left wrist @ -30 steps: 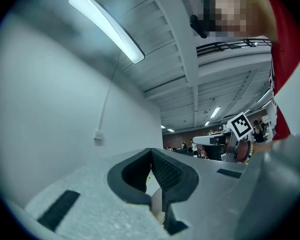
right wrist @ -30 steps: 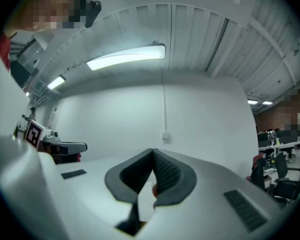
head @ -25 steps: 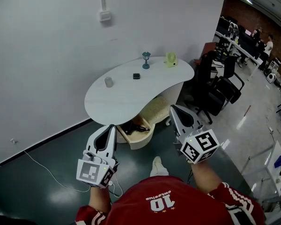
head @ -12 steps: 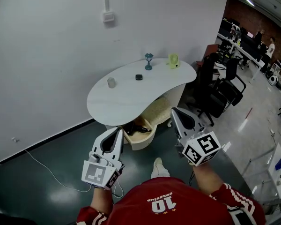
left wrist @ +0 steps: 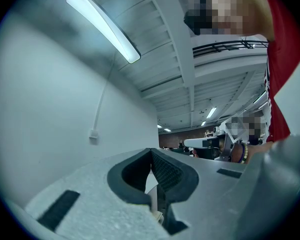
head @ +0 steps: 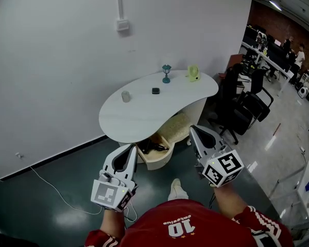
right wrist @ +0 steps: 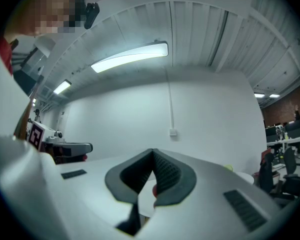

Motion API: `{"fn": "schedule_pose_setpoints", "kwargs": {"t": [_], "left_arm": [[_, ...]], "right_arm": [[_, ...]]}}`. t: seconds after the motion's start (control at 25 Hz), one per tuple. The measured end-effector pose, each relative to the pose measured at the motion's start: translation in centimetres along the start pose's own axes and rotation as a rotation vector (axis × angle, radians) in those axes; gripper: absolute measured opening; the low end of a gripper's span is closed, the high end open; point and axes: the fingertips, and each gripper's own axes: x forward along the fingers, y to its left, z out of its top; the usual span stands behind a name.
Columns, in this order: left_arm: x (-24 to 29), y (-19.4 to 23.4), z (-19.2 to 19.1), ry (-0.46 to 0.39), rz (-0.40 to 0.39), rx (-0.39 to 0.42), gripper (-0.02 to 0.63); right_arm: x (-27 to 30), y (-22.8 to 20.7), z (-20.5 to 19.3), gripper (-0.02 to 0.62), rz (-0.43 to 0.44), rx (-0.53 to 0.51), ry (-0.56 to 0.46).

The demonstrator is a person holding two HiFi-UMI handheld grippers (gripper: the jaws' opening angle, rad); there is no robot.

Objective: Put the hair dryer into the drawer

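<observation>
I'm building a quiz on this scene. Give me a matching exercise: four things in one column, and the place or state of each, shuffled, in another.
1 hair dryer
2 grey cup
3 yellow-green object
4 left gripper

A shut, empty
B on the table, towards its left end in the head view
C in the open drawer
D on the table's right end, near the wall

Pairs: 1-C, 2-B, 3-D, 4-A
</observation>
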Motion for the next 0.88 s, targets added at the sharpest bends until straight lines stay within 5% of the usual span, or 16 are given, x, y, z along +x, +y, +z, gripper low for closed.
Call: {"fn": "schedule_pose_setpoints", "kwargs": {"t": [0.88], "left_arm": [[-0.10,-0.07,1.06,-0.035,0.017,0.037,0.003]], "right_arm": [[-0.91,-0.78,0.26,0.005,-0.014,-0.001,-0.007]]}}
